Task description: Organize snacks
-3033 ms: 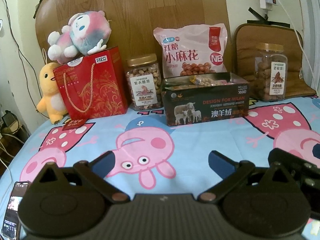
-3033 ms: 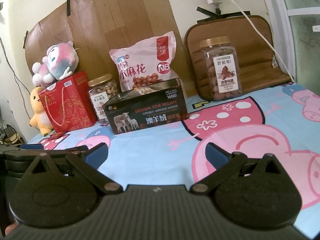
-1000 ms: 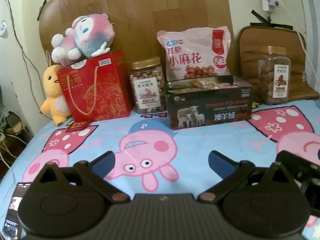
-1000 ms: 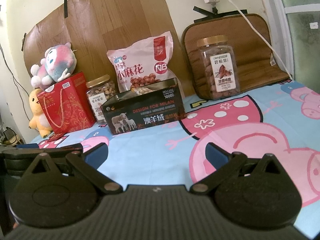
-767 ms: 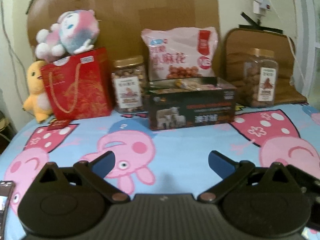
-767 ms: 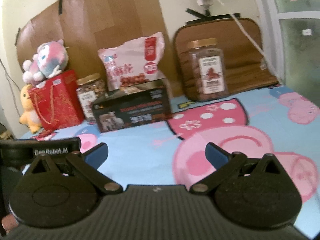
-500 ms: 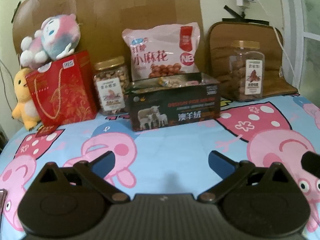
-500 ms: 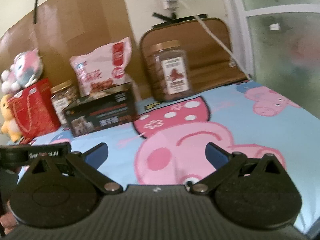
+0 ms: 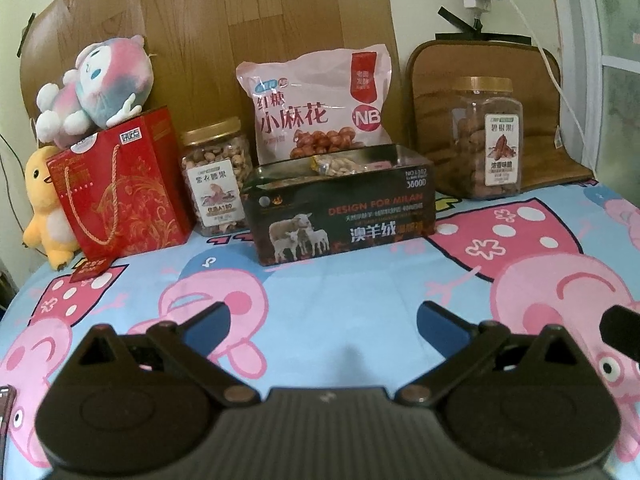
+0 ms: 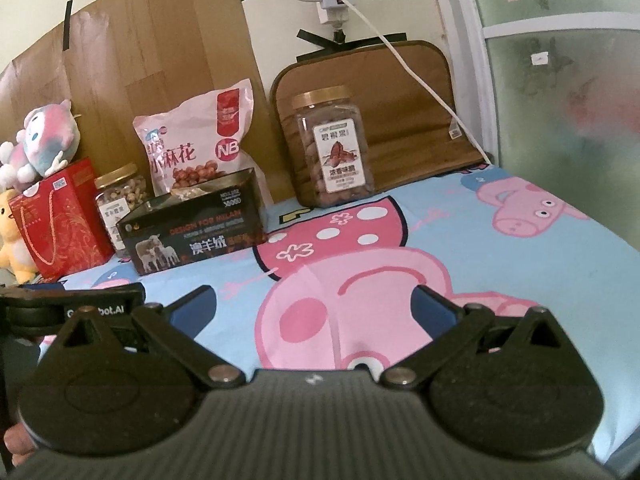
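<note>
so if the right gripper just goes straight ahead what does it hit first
Probably nothing soon: the right gripper is open over bare sheet. Further along that line stands the tall jar, though depth is hard to judge.

A: Black box [image 9: 344,216], looks like printed metal, slight sheen. Pink snack bag [image 9: 316,116], glossy plastic film.

B: Both jars [image 9: 487,138] [image 9: 216,178], clear plastic, gold lids, paper labels. Red gift bag [image 9: 120,184], coated paper, cord handle.

A: Worktop cover [image 9: 340,300], printed cloth, matt, smooth. Back panel [image 9: 240,28], wood-grain.

B: Toys [image 9: 96,88] plush. Left gripper [image 9: 322,320], matt black plastic, blue pads [image 9: 438,318].
</note>
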`<state>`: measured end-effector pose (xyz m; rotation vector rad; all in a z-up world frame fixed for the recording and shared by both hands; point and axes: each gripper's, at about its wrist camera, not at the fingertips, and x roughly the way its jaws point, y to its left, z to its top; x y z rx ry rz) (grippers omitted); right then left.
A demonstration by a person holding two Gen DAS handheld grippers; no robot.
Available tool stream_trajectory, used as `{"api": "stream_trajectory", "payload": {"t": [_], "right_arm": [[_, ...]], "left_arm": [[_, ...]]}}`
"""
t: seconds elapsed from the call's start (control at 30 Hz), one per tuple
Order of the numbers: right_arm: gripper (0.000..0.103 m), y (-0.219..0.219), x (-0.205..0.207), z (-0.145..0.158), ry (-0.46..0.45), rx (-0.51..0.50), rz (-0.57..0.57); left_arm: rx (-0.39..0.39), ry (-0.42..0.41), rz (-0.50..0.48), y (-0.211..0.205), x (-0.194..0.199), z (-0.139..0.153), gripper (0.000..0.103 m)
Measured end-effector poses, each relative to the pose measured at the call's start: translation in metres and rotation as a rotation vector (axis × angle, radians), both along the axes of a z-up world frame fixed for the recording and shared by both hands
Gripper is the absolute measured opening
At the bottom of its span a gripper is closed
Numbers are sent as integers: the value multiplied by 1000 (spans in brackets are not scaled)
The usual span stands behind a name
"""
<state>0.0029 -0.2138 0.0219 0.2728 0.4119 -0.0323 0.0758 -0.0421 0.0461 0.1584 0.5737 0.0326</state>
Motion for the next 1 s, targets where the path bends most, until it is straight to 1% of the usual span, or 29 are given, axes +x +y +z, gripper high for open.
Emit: {"api": "stream_trajectory", "payload": {"t": [0.37,1.0], "right_arm": [[103,-4,-1,-2,3,16,5],[103,0,5,-9,15,32,28]], "left_arm": [[5,14,-8,-7,0,-1,103],[9,29,22,1,0,-5,103]]}}
